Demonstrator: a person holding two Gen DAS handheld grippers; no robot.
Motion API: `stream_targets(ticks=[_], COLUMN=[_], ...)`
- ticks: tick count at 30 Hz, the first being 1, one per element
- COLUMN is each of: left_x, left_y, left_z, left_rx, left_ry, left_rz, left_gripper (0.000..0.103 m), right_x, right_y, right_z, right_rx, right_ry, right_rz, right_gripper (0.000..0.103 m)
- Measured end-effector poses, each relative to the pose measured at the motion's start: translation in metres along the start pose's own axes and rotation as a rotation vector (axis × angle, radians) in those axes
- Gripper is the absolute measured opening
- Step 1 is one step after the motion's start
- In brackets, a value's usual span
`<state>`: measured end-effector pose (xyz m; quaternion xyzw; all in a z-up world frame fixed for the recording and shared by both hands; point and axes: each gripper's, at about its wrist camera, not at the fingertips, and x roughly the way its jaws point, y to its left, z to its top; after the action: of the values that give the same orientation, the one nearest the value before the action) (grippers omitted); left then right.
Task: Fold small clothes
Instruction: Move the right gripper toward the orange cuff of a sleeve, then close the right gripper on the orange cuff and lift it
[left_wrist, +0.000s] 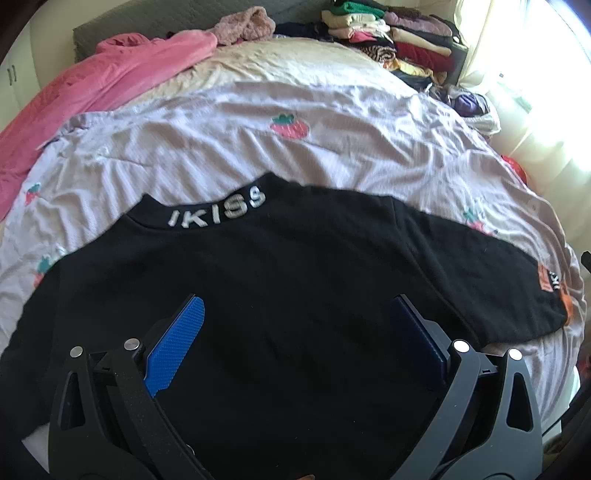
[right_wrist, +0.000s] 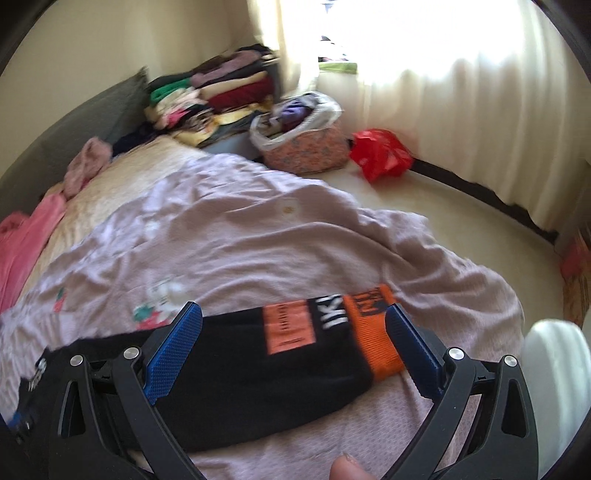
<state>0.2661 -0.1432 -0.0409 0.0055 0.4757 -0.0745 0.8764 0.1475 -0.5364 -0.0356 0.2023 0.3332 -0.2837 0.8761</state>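
Left wrist view showed the largest thing first: a bed covered by a crumpled lilac sheet printed with strawberries (left_wrist: 332, 155), serving as the folding surface. On it lay a black knit sweatshirt with white lettering on its collar (left_wrist: 280, 280), spread flat with the collar toward the far side and one sleeve stretched out to the right, which I judged was done so its sleeves could be turned in. At the far left a pink fleece garment (left_wrist: 92, 92) lay loose, probably awaiting its turn, and at the far right a stack of folded clothes (left_wrist: 391, 40) stood near the bed head, likely the finished work.

Beyond the bed, the right wrist view showed a cream floor, a pale curtain (right_wrist: 461, 110) glowing with daylight, a flower-patterned fabric basket (right_wrist: 306, 147) stuffed with garments, and a red plastic bag (right_wrist: 380, 155) just beside it.

In that same view the sweatshirt's sleeve ran across the near sheet, ending in an orange ribbed cuff (right_wrist: 376, 332). The right gripper (right_wrist: 295, 328) hung over the sleeve with its jaws released, spread either side of it with the cuff close to the right finger, nothing pinched; that looked like a line-up for seizing the sleeve end. The left gripper (left_wrist: 295, 317) hovered above the sweatshirt's body, jaws likewise spread and empty. A fingertip (right_wrist: 345, 469) showed at the near edge.
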Motion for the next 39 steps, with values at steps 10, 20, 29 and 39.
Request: stream_targets(ticks=[10,20,29,39], left_x=[0.022,0.038,0.035,0.010], left_y=[-0.004,-0.002,0.011,0.046], left_z=[-0.007,-0.012,-0.017,-0.016], left_rx=[-0.008,-0.023,-0.047,-0.127], left_ry=[0.037,0.036,0.030,0.015], left_rz=[-0.024,-0.036,-0.042,-0.060], left_gripper=[0.094,0.094,0.094,0.094], right_x=[0.030,0.070,0.038,-0.038], right_y=[-0.031,-0.034,-0.018,0.059], right_z=[-0.006,-0.019,-0.012,-0.008], right_rx=[0.045,0.042,-0.029,-0.139], right_ry=[0.050,0.187,0.113,0.002], right_rz=[-0.090,-0.102,-0.011,0.431], right_gripper=[0.098,0.071,0.016,0.014])
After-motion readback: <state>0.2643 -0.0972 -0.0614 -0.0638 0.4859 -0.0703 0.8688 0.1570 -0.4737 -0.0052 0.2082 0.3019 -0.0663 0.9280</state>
